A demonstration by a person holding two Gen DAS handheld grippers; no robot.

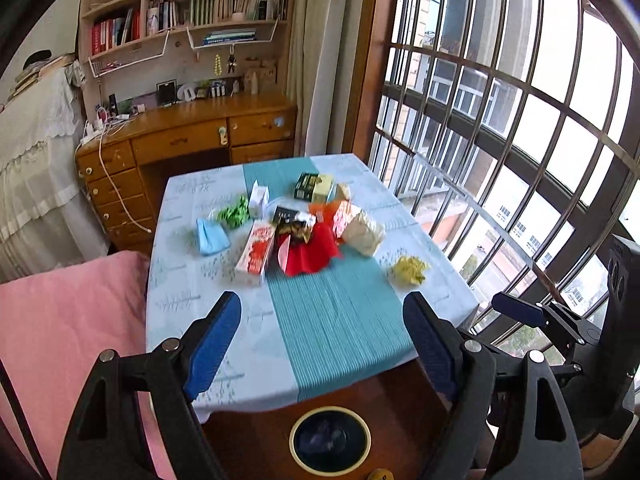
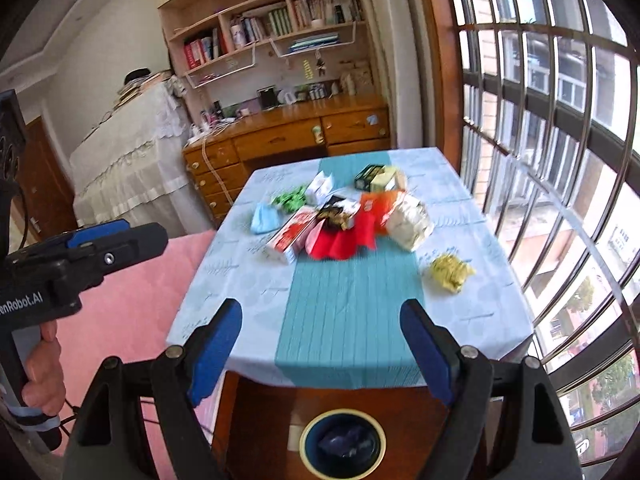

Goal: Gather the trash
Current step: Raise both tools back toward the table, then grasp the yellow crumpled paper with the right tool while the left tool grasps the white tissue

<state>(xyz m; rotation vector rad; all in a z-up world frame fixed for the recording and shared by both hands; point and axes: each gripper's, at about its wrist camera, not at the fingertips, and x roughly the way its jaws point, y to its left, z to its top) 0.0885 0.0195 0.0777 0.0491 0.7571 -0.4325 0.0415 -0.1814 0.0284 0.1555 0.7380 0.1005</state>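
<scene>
Trash lies in a heap across the middle of a table [image 1: 192, 280] under a light blue and teal cloth: a red and white carton [image 1: 256, 252], red paper [image 1: 310, 252], a crumpled white bag [image 1: 364, 232], a blue face mask [image 1: 210, 236], green paper [image 1: 234, 214], a dark green box [image 1: 310, 186] and a yellow wad [image 1: 410, 270] apart at the right. A round bin [image 1: 330, 440] with a dark liner stands on the floor before the table. My left gripper [image 1: 322, 344] hangs open and empty over the table's near edge. My right gripper [image 2: 322, 348] is likewise open and empty, with the same heap [image 2: 340, 220], yellow wad [image 2: 452, 272] and bin [image 2: 342, 444] ahead.
A pink bed [image 1: 68, 320] lies left of the table. A barred window [image 1: 520, 120] runs along the right. Behind stand a wooden desk [image 1: 188, 136] and bookshelves [image 1: 188, 12]. The other gripper shows at the right edge of the left view [image 1: 520, 312]. In the right view a hand [image 2: 44, 376] holds the left one.
</scene>
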